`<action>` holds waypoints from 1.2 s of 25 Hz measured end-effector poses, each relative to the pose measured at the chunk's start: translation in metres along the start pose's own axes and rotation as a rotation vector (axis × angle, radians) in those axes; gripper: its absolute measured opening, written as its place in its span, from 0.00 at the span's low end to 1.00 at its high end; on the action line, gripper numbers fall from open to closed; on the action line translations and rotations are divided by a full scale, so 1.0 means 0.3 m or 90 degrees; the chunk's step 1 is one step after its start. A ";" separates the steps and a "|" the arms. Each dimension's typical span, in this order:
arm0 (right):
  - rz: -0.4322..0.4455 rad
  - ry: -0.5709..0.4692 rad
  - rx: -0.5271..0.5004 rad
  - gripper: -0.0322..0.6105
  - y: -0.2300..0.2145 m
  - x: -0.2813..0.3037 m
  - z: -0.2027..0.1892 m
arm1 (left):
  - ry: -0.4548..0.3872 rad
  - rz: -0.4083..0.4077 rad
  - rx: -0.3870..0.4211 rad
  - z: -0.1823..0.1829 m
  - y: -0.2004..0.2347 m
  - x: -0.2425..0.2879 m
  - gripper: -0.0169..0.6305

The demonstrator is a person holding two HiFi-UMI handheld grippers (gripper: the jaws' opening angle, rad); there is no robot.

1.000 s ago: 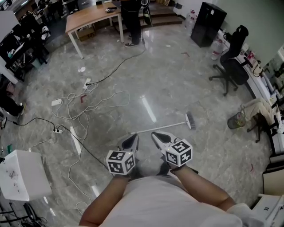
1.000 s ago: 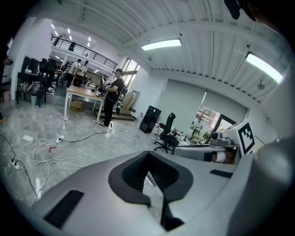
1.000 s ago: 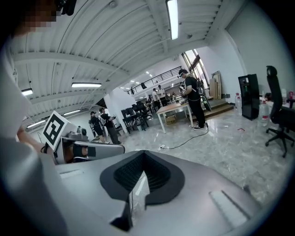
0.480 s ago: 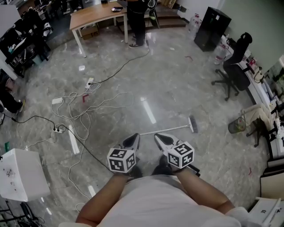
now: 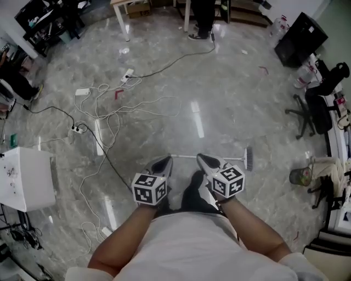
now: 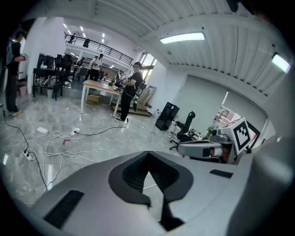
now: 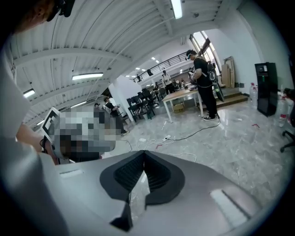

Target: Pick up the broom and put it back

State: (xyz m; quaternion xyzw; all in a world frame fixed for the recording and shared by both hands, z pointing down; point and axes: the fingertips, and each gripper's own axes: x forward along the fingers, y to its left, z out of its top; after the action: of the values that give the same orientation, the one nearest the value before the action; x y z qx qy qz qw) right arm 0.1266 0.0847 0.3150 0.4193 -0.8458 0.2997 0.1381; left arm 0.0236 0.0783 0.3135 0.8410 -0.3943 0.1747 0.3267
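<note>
Left gripper (image 5: 164,161) and right gripper (image 5: 203,159) moved nearer the broom (image 5: 247,159) — fingers together.

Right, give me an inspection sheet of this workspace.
Surface: glossy grey marble floor.
Job's things: broom lying flat just ahead of the claws, not held.
Clutter: red scraps, bin.
Grippers: left claw shut, empty; right claw shut, empty.
Cables: white cables tangled with power strips; black cable.
Surroundings: white box, office chair, black cabinet, standing person.
</note>
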 end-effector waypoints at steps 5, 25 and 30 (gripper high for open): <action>0.071 0.101 -0.077 0.06 -0.144 0.211 -0.036 | 0.005 0.084 -0.027 -0.009 0.162 0.151 0.04; 0.181 0.387 -0.281 0.14 -0.658 1.268 -1.057 | 0.120 0.130 -0.161 -0.777 0.865 0.719 0.04; 0.198 0.475 -0.346 0.19 -0.839 1.502 -1.486 | 0.137 0.116 -0.161 -1.018 1.022 0.916 0.04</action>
State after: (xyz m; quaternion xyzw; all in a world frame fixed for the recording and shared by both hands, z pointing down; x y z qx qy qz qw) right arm 0.0430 -0.0379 0.9806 0.1008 -0.8389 0.2152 0.4896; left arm -0.0531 -0.0085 0.8129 0.7307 -0.4503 0.2411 0.4530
